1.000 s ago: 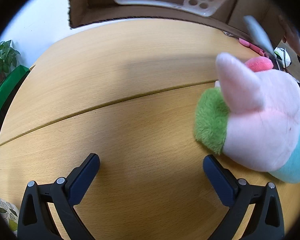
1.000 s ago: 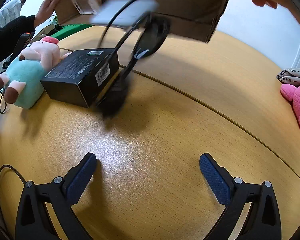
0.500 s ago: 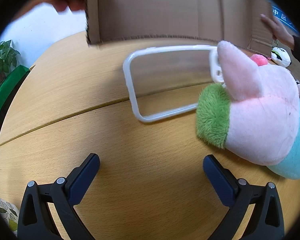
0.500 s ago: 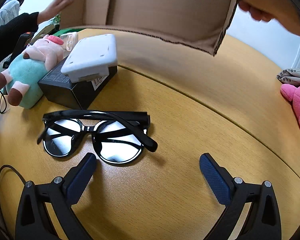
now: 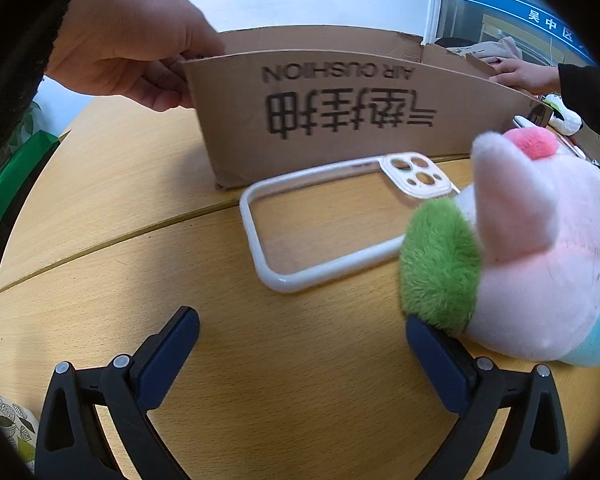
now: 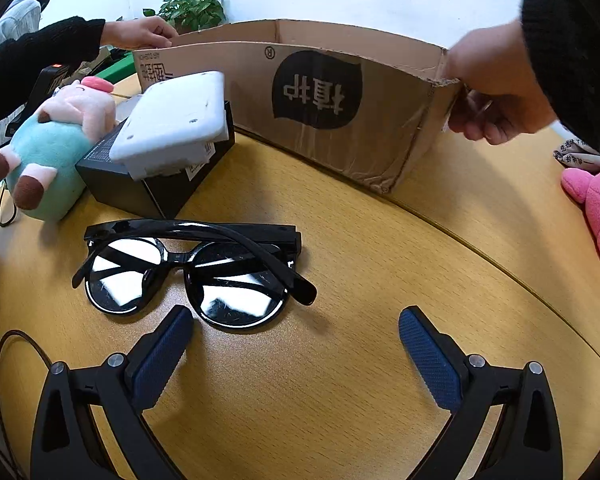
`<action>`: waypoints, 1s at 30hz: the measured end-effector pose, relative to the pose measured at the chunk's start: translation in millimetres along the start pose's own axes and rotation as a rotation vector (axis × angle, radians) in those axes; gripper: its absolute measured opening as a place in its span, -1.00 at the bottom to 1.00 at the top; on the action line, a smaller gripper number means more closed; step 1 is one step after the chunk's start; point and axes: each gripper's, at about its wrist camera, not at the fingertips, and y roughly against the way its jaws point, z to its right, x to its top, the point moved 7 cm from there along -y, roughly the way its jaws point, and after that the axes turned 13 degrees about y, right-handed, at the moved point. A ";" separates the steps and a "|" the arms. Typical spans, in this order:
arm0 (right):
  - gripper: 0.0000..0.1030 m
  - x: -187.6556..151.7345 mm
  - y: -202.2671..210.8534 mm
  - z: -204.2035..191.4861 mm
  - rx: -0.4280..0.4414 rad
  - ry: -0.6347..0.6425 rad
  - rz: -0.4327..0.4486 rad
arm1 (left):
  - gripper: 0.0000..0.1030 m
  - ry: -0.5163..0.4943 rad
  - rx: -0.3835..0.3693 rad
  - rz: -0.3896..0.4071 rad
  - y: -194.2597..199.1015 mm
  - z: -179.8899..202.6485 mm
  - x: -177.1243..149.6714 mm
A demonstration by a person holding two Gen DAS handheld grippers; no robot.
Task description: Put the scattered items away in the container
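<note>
- The cardboard box (image 6: pixel 340 108) is standing on the wooden table (image 6: pixel 340 380), open side up, at the far side of the scattered items; its printed lettering is reading upside down.
- A hand (image 6: pixel 496 88) is gripping the box's torn right corner in the right wrist view, and a second hand (image 6: pixel 140 34) is resting on its far left rim.
- The black sunglasses (image 6: pixel 188 268) are lying folded on the table, just ahead of the right gripper (image 6: pixel 296 356) and toward its left finger.
- A white slab-shaped device (image 6: pixel 172 124) is lying tilted on top of a black carton (image 6: pixel 156 188), which is sitting close to the box wall.
- The plush pig (image 5: pixel 532 260) is lying beside the carton; in the left wrist view it is touching the right finger of the left gripper (image 5: pixel 300 352).
- The clear phone case (image 5: pixel 332 216) is lying flat between the pig and the box.
- Both grippers are hovering with jaws spread wide and nothing between them.
- A pink plush toy (image 6: pixel 596 208) is lying at the table's right edge.
</note>
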 end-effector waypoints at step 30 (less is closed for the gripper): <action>1.00 -2.6 1.7 2.1 -0.002 -0.004 0.001 | 1.00 -0.005 -0.001 0.001 -2.4 2.3 2.5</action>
